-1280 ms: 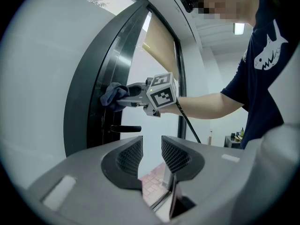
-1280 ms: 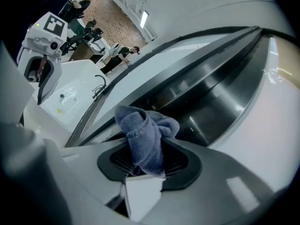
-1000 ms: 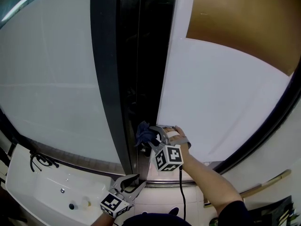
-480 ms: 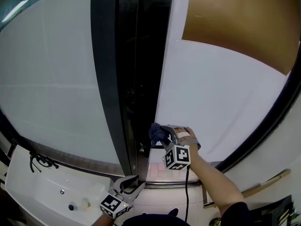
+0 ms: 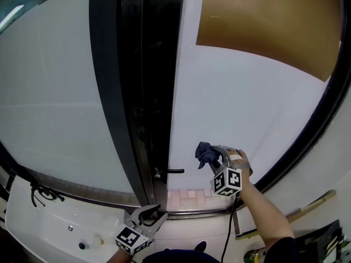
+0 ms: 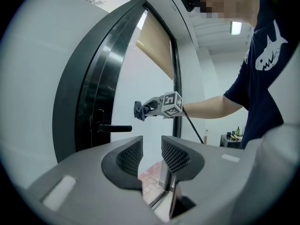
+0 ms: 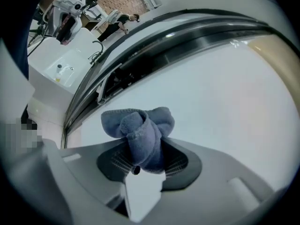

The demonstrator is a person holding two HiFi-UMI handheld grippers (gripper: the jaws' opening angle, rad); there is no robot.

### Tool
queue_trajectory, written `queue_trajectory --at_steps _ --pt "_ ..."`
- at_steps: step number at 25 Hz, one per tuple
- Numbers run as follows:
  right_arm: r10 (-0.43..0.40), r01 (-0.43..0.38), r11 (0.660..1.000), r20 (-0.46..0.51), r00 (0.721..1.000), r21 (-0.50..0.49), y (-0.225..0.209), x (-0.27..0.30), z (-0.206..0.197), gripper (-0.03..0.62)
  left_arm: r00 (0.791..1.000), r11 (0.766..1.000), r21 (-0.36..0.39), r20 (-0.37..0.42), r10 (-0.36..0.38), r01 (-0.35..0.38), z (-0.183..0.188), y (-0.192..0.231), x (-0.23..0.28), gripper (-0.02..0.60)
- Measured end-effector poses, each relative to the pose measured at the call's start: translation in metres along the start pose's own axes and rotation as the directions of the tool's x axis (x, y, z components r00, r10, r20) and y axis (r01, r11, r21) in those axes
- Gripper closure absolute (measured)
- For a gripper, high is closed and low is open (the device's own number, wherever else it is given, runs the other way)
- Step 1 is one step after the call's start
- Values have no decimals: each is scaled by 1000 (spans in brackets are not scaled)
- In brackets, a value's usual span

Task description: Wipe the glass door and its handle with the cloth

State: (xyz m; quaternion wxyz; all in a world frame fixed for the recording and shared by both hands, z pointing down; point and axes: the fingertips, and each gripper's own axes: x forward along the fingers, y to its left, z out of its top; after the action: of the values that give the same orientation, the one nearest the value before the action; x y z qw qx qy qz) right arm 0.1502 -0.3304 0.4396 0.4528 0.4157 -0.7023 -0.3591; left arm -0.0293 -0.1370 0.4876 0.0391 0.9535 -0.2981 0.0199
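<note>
Frosted glass door (image 5: 236,108) fills the view, with the cloth (image 5: 204,153) held up to it right of the handle (image 5: 171,171).
Right tongs (image 5: 215,156) are clamped on the bunched blue cloth at the pane, slightly above the black lever handle, which juts from the dark frame (image 5: 118,92). Whether the cloth touches the glass cannot be told. Left tongs (image 5: 151,215) hang low and near, jaws parted with nothing between them, well apart from the handle.
</note>
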Motion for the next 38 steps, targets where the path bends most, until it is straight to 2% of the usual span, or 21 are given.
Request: queue_trajectory --at_steps 8,12,15,18,21,25,28,32,38 --pt "-45 54 996 -133 990 66 -21 -25 -82 448 1000 1000 4 -4 -29 29 2 -3 11 463" --pt "-60 78 993 -179 982 94 -27 -32 -106 448 999 999 8 -3 -36 36 2 -3 15 462" --pt "-62 84 990 -176 982 117 -28 -36 -108 448 999 999 10 -2 -37 37 2 -3 16 462" --pt "-79 91 986 -92 993 139 -34 -45 -78 448 999 999 7 2 -35 35 5 -4 14 462" --pt "-109 105 988 36 993 110 -43 -54 -15 448 1000 1000 7 -4 -24 24 2 -1 11 463" --pt "-110 99 993 193 975 66 -51 -51 77 448 1000 1000 4 -1 -15 15 2 -2 9 462" --pt "-77 73 997 259 963 24 -43 -34 121 448 1000 1000 5 5 -13 13 5 -9 7 462" --pt "-24 41 997 259 965 -60 -24 -5 145 448 1000 1000 7 9 10 -10 6 -10 0 462" --pt "-4 13 999 209 978 -39 -21 9 115 448 999 999 3 2 42 -42 2 -4 -11 463"
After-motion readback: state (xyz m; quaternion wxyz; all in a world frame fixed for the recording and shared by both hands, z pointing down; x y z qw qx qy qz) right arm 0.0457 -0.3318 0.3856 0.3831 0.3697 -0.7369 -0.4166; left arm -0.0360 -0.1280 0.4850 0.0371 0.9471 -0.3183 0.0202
